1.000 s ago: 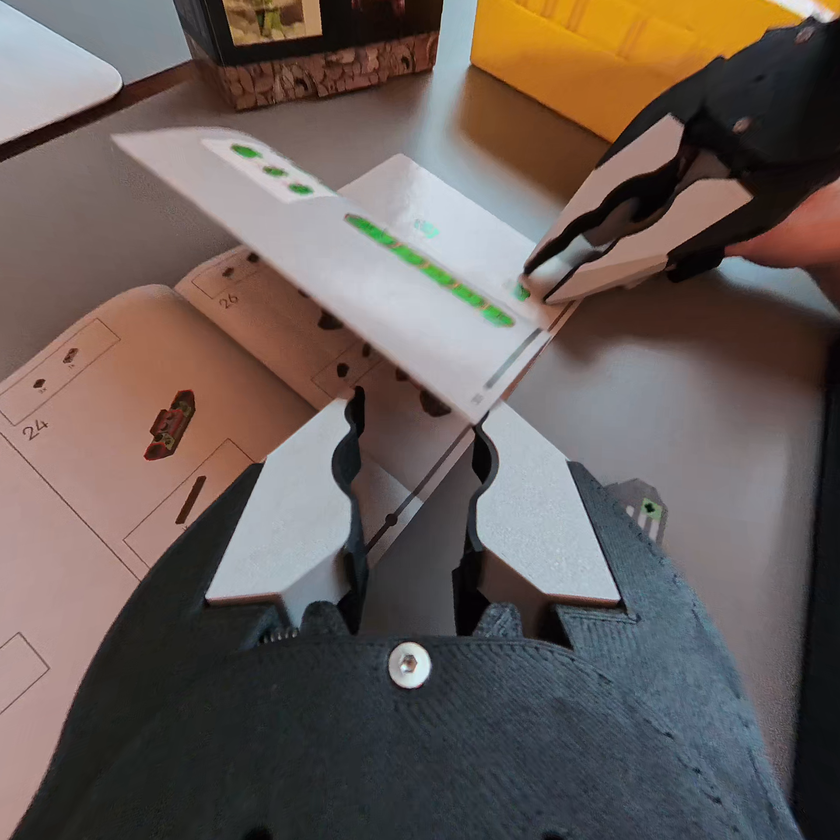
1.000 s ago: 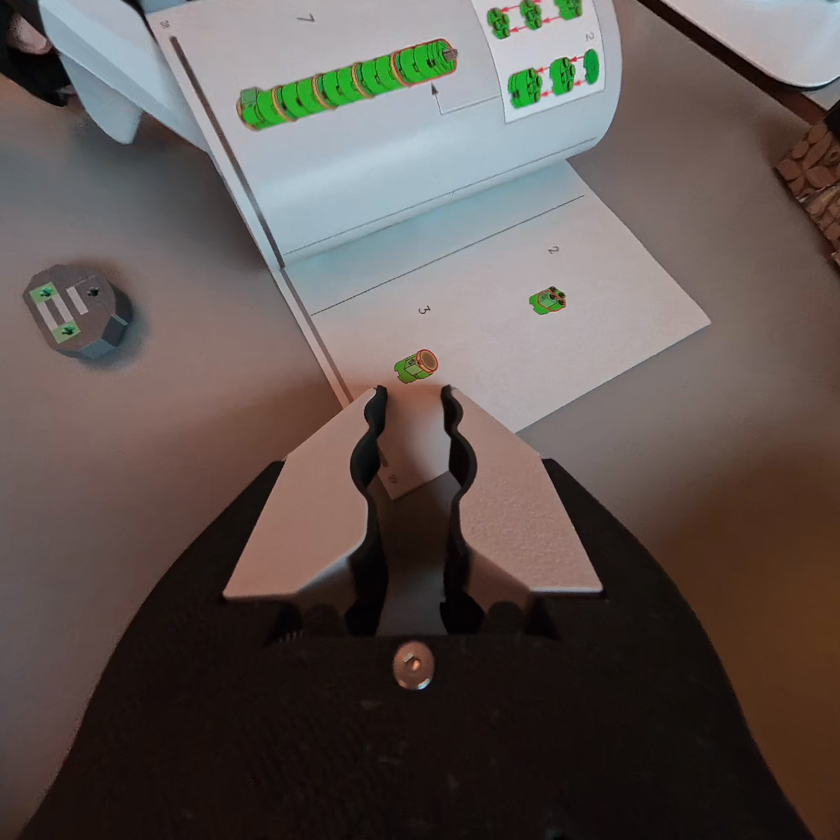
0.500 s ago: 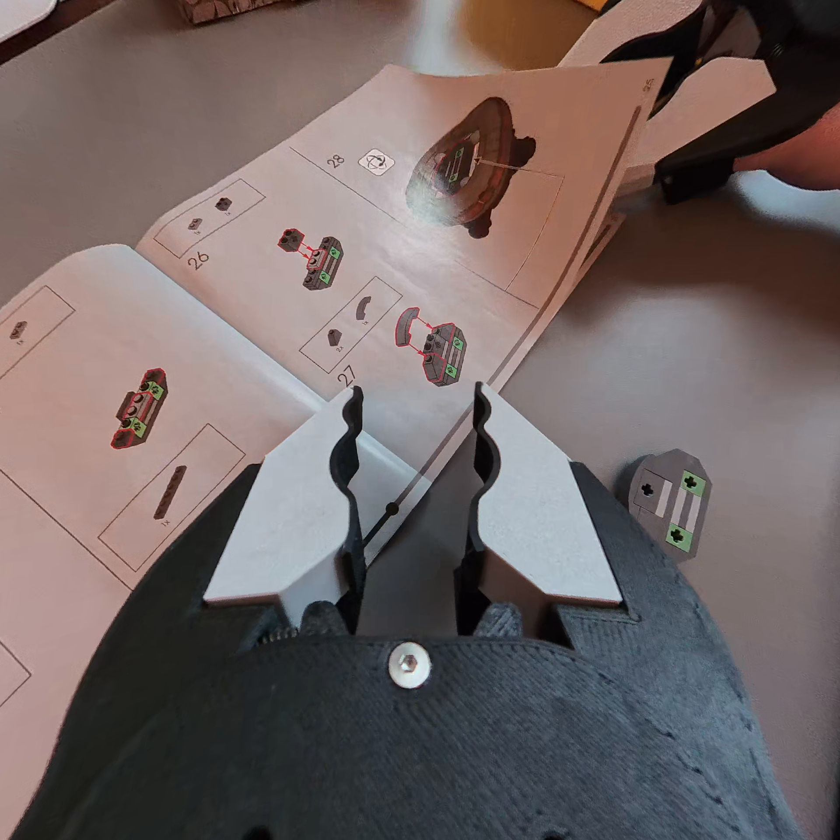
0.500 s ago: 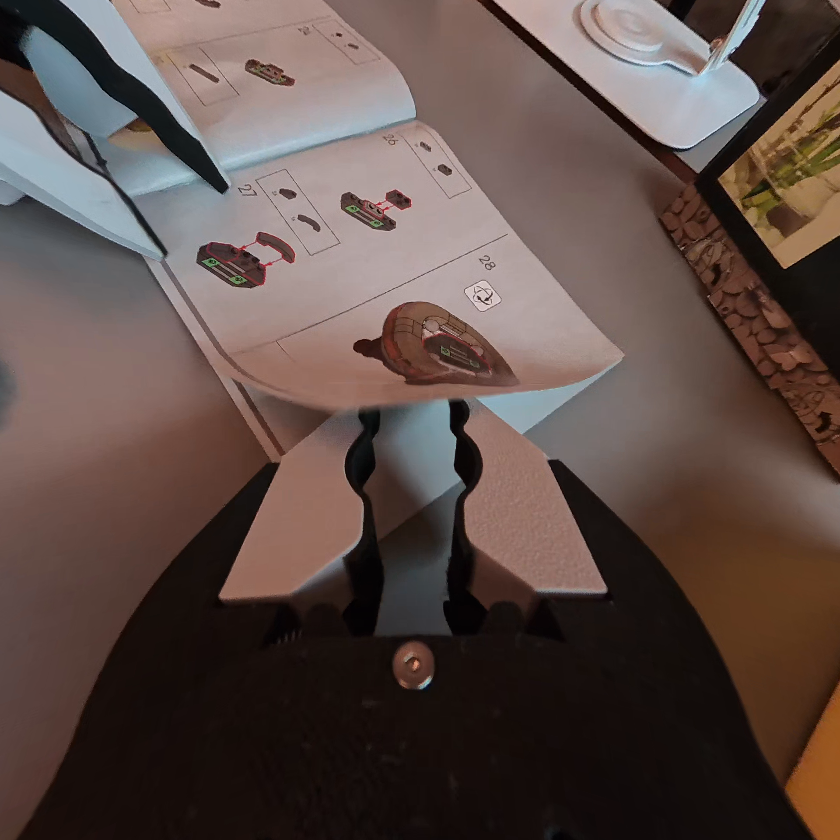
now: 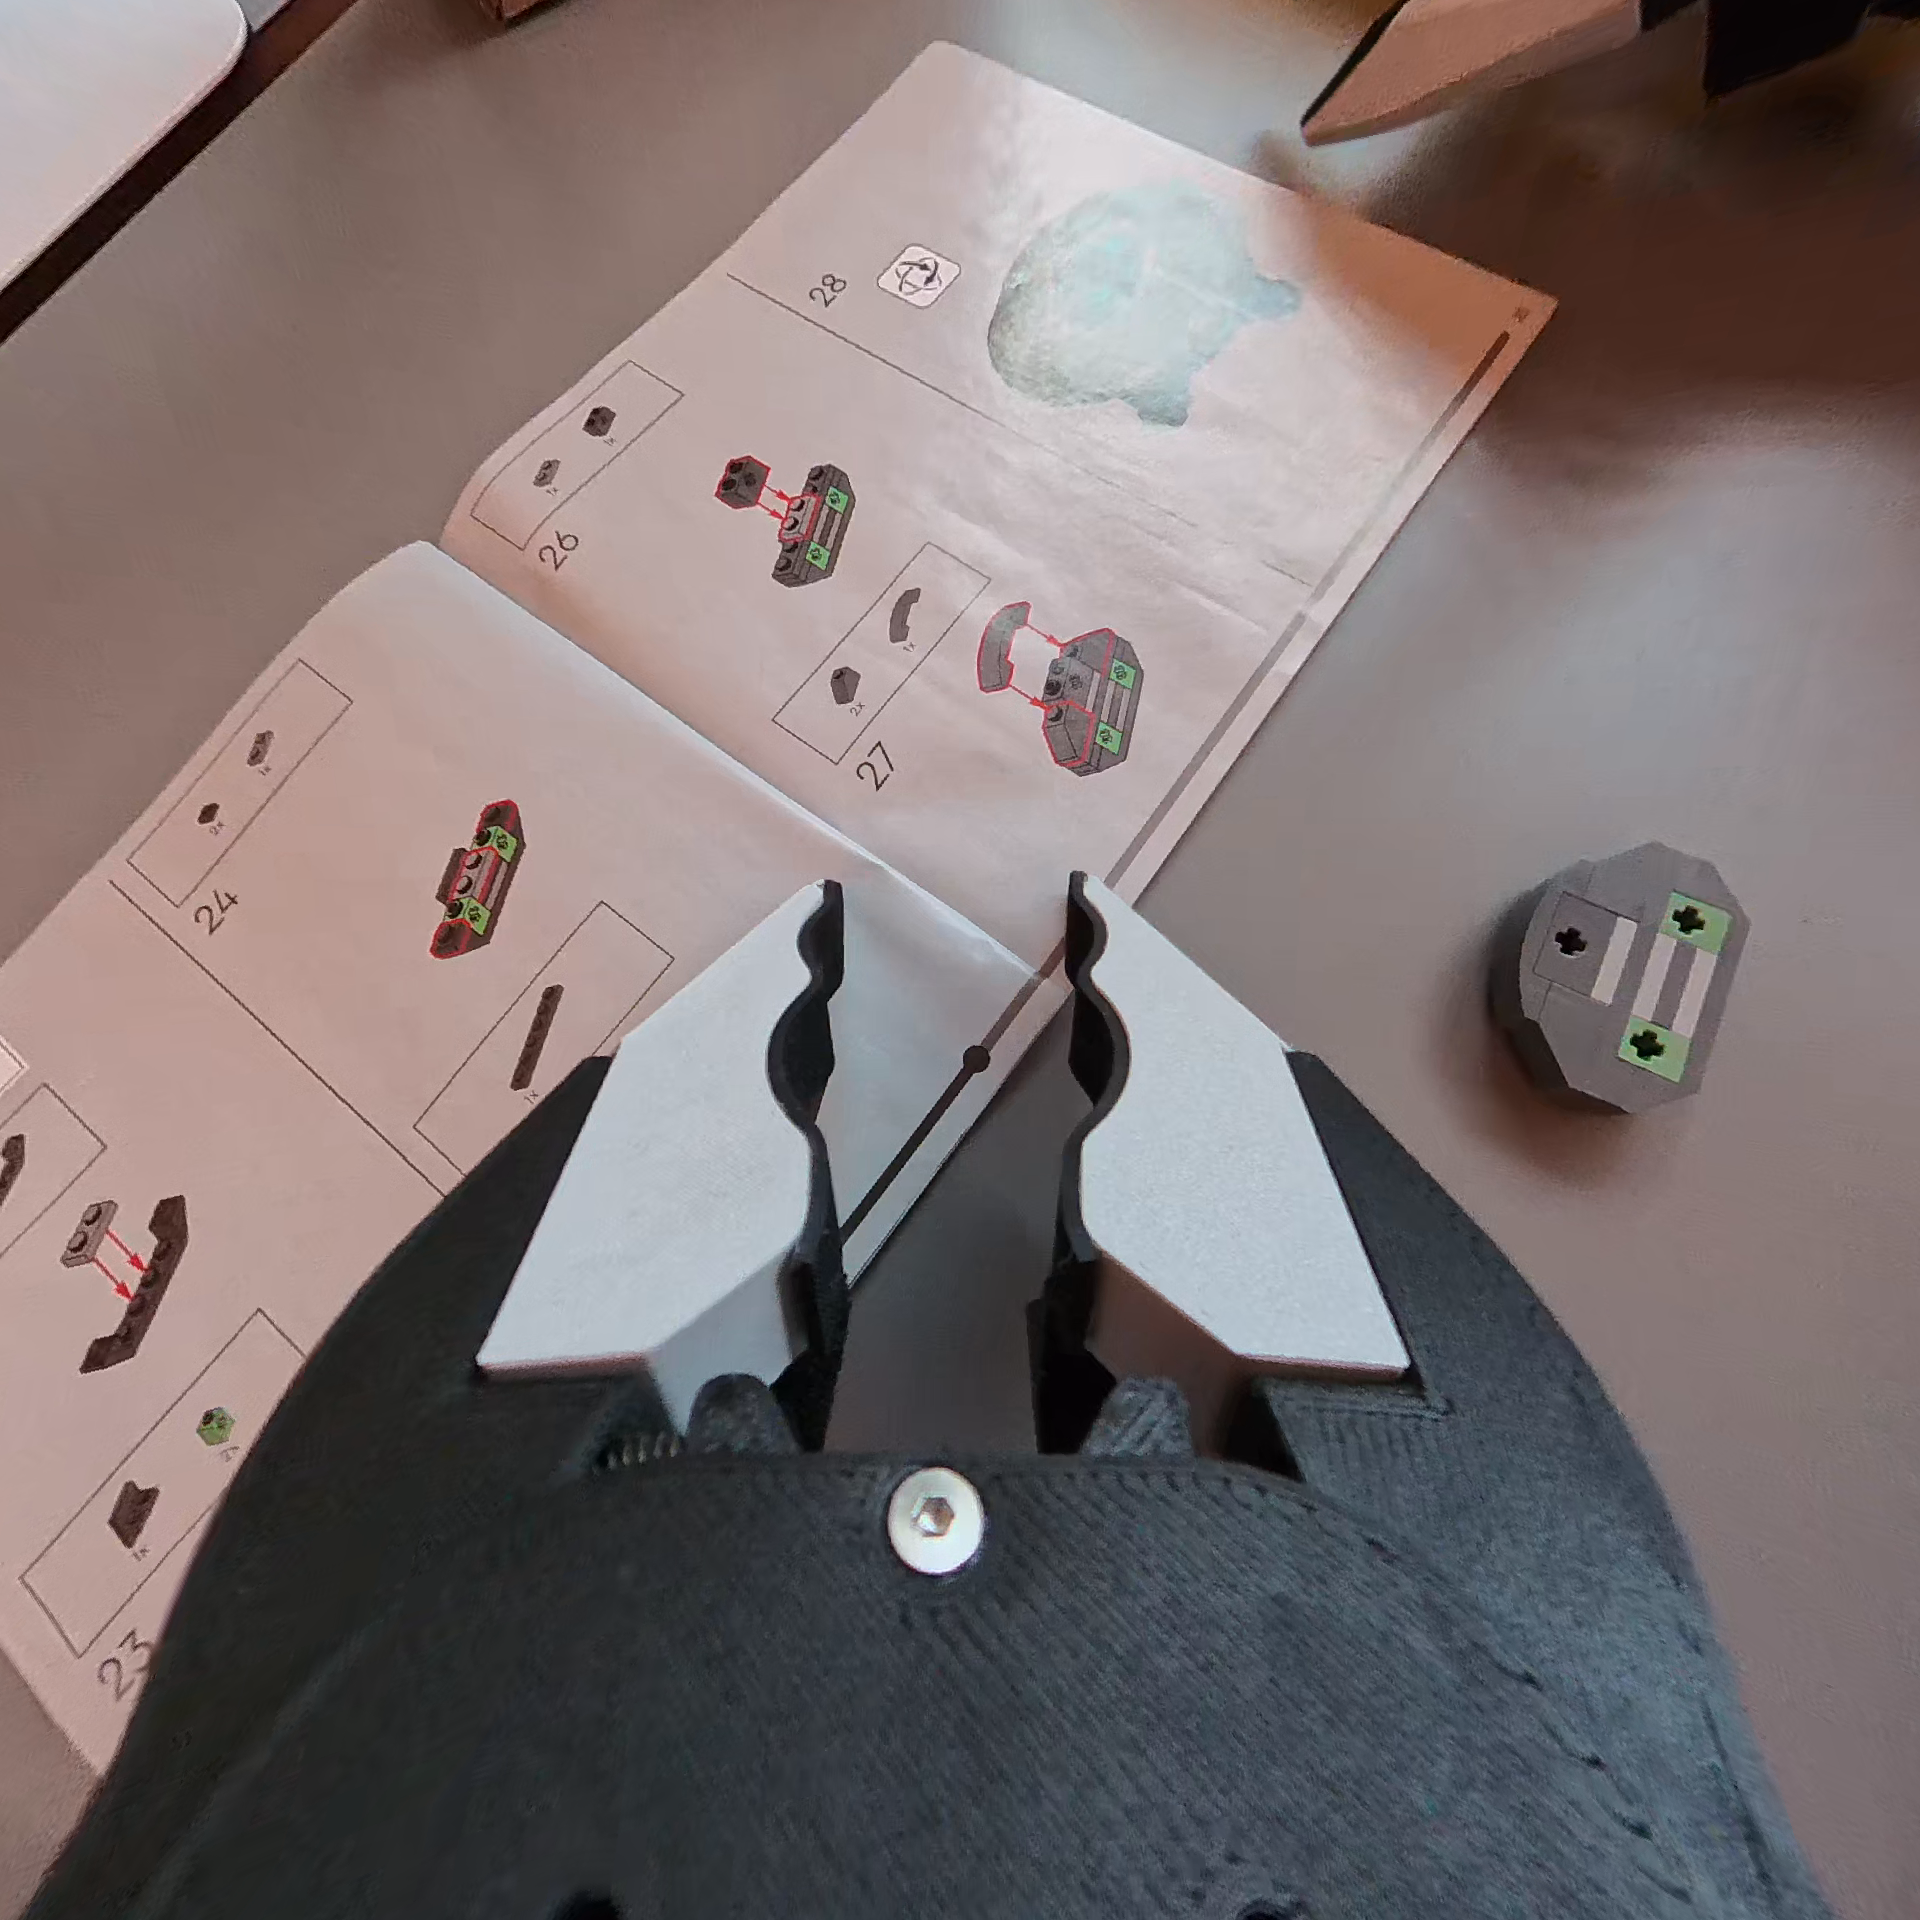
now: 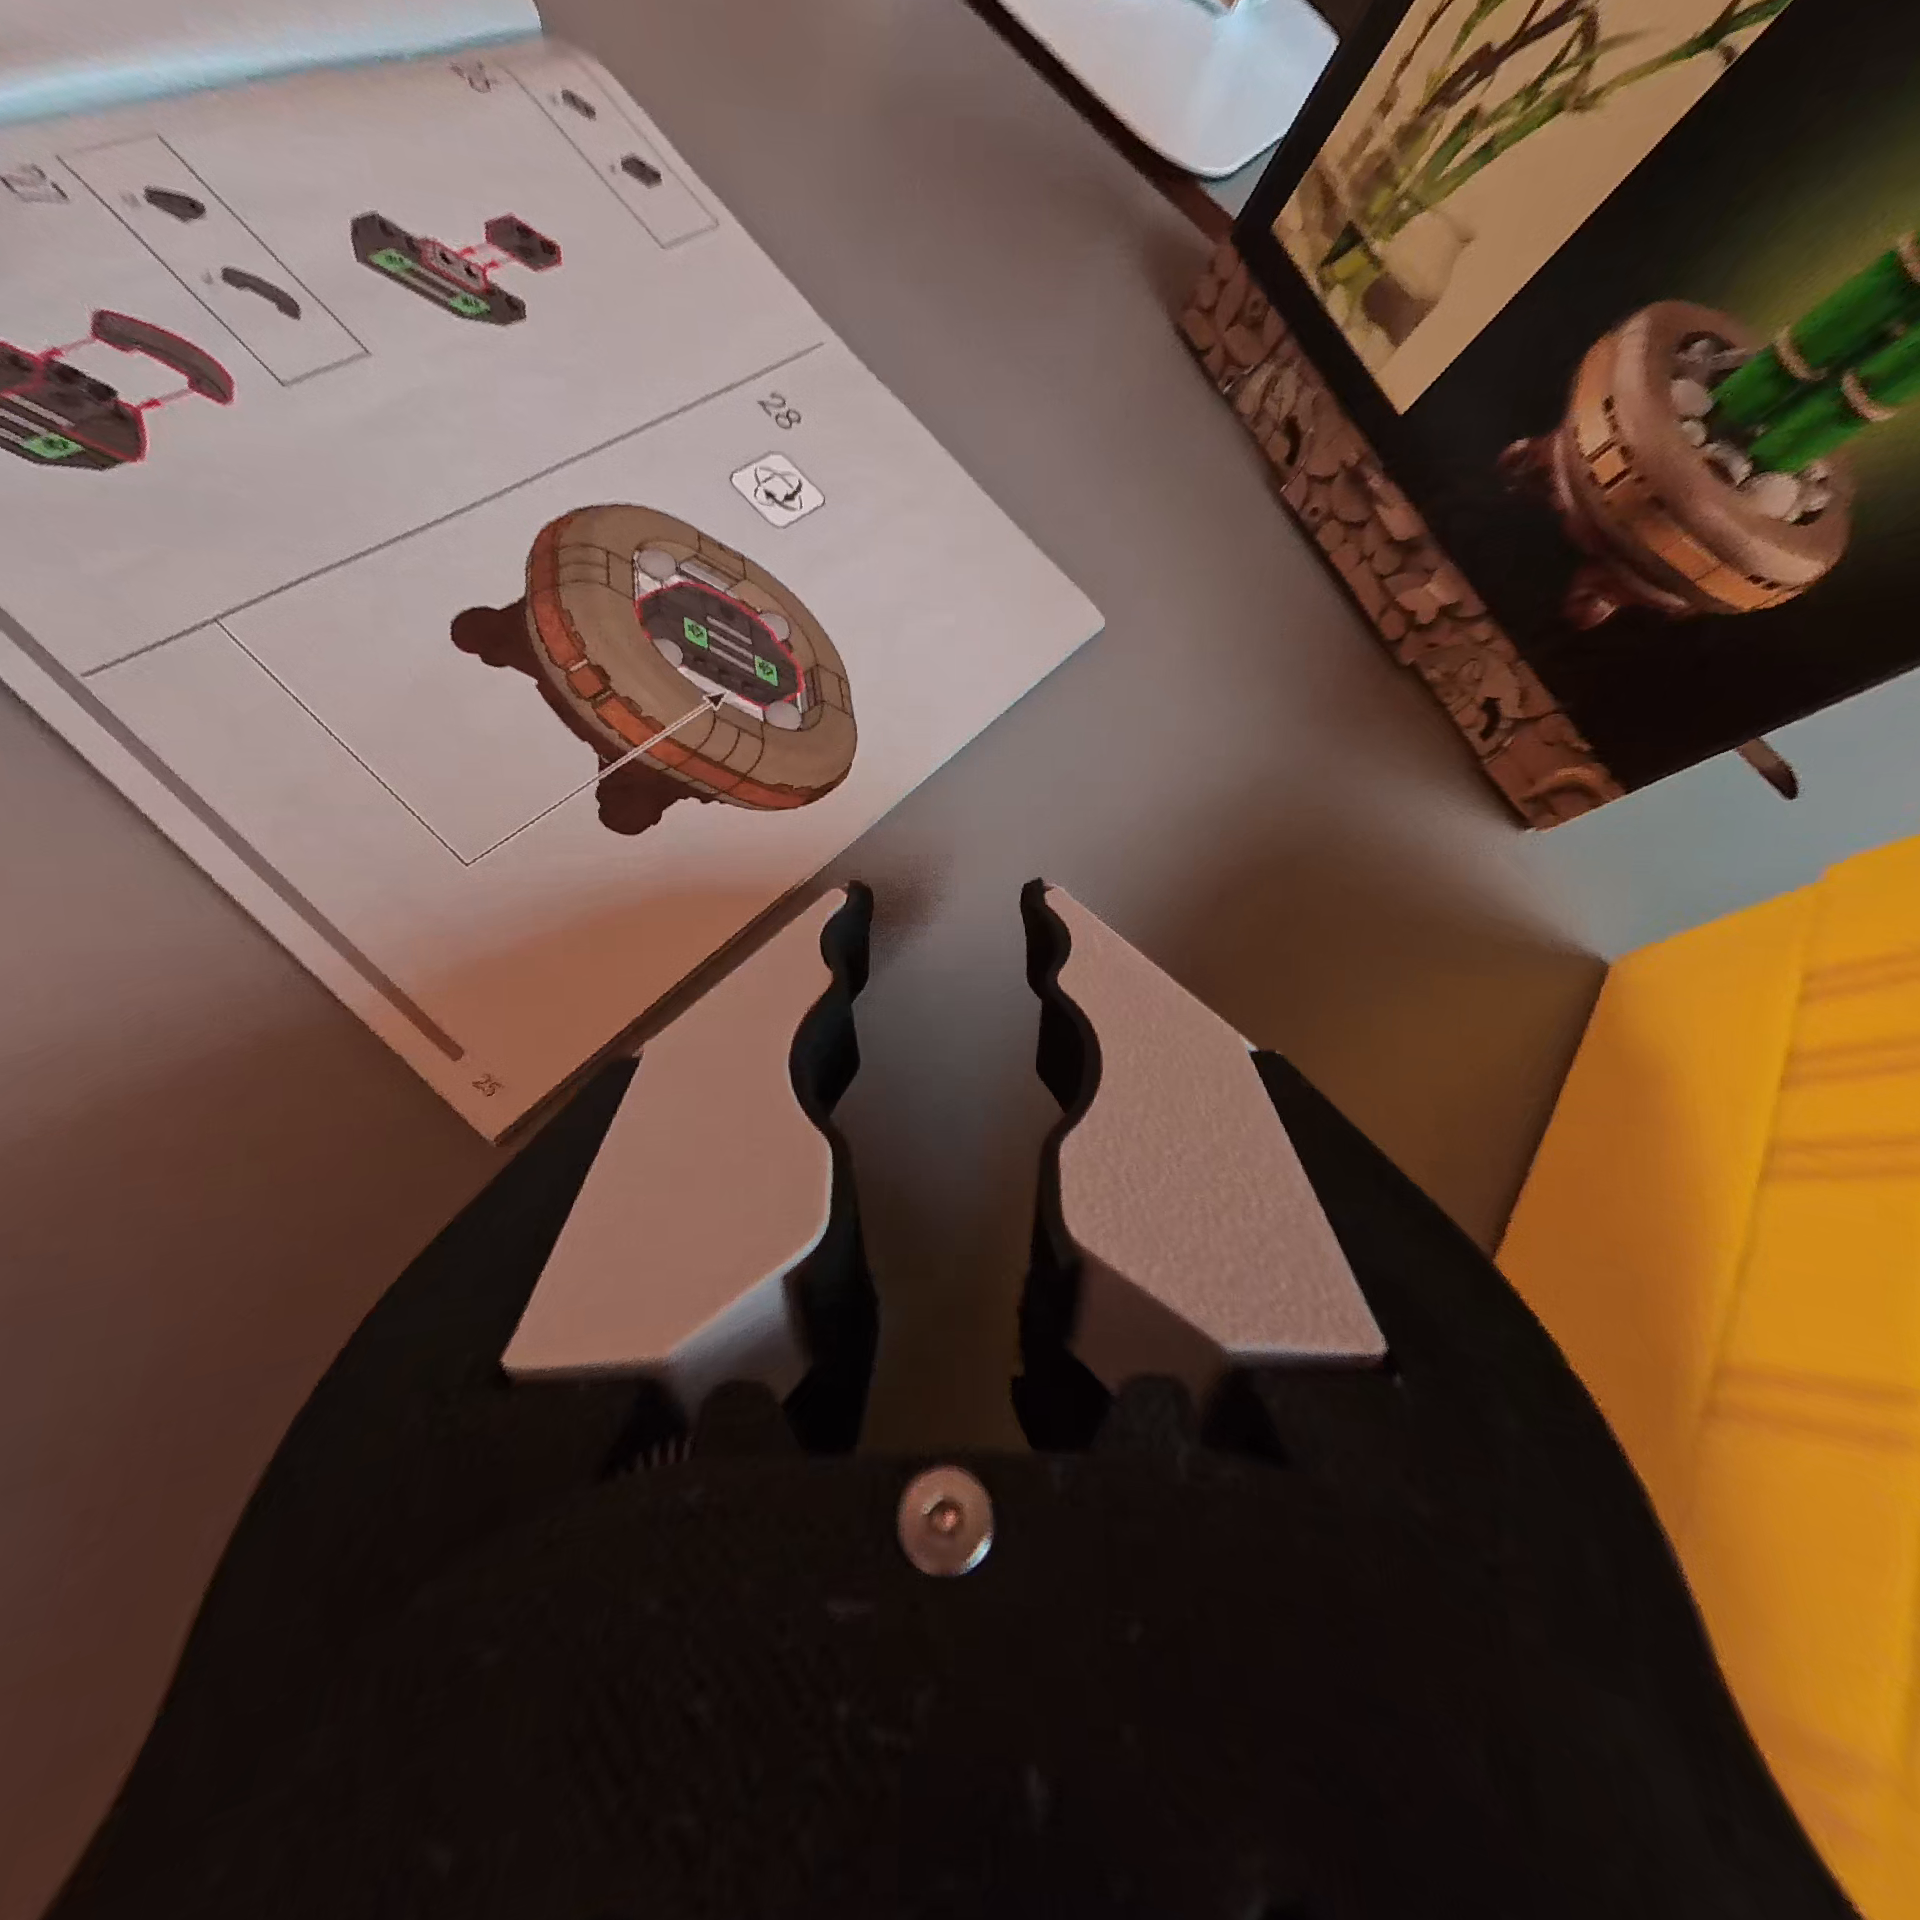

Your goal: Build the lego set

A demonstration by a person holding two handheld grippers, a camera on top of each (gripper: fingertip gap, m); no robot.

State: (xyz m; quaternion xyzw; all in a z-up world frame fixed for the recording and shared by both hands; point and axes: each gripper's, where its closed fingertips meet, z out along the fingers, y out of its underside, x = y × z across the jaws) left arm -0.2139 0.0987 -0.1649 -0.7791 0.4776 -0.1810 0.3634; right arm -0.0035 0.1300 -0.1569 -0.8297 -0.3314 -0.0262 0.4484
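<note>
The instruction booklet [image 5: 935, 540] lies open and flat on the grey table; it also shows in the right wrist view [image 6: 436, 540]. A small dark grey lego assembly [image 5: 1621, 977] with green and white tiles sits on the table to the right of the booklet. My left gripper [image 5: 951, 894] is open and empty, hovering over the booklet's near right edge. My right gripper [image 6: 945, 899] is open and empty, just off the booklet's corner; one of its fingers [image 5: 1455, 62] shows at the top of the left wrist view.
The lego set's box [image 6: 1621, 395] stands at the right in the right wrist view. A yellow container [image 6: 1766, 1299] is close on the right. A white flat object [image 5: 94, 114] lies at the table's far left. The gap from one gripper's tips to the other's is roughly 20 centimetres.
The page held up by my right gripper has been turned over and let go; it now lies flat. My right gripper has pulled away from the booklet and opened.
</note>
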